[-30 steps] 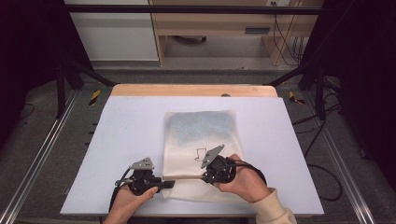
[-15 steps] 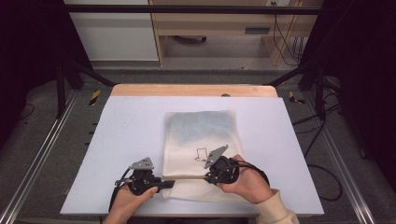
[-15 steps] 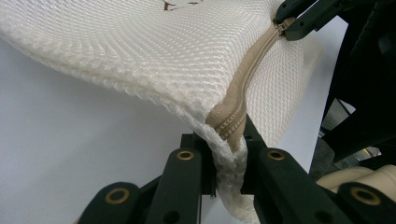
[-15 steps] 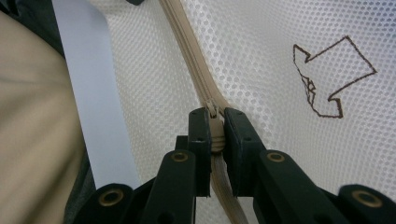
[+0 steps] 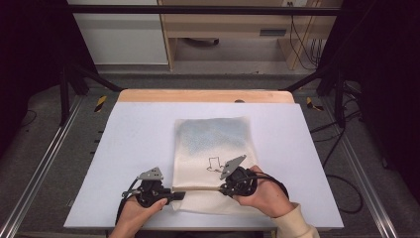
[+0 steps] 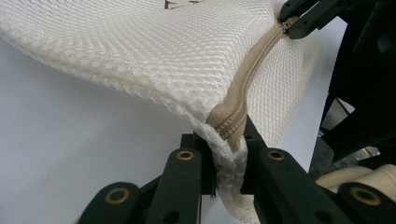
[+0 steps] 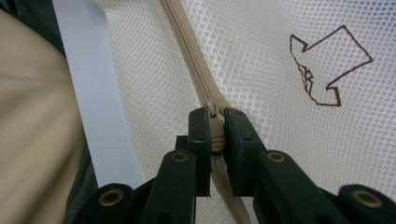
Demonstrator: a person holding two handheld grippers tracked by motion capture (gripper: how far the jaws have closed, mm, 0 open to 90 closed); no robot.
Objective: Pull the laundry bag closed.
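Note:
A white mesh bag [image 5: 213,139] lies flat in the middle of the table, with a tan zipper [image 5: 200,189] across its near end and a brown stitched outline [image 5: 214,164] on it. My left gripper [image 5: 176,195] is shut on the bag's near left corner, at the zipper's end [image 6: 229,135]. The cloth rises from its jaws in the left gripper view. My right gripper [image 5: 223,187] is shut on the zipper pull [image 7: 215,135], and the zipper [image 7: 191,60] runs away from its jaws. The right gripper [image 6: 292,23] sits at the far end of the zipper in the left gripper view.
The white table top [image 5: 129,148] has bare room to the left, right and behind the bag. A wooden strip [image 5: 203,95] runs along its far edge. Metal rails [image 5: 44,163] flank the table, and cables [image 5: 346,188] lie on the floor at right.
My right gripper has slid slightly to the right along the zipper with the pull. The left gripper has held its place on the corner.

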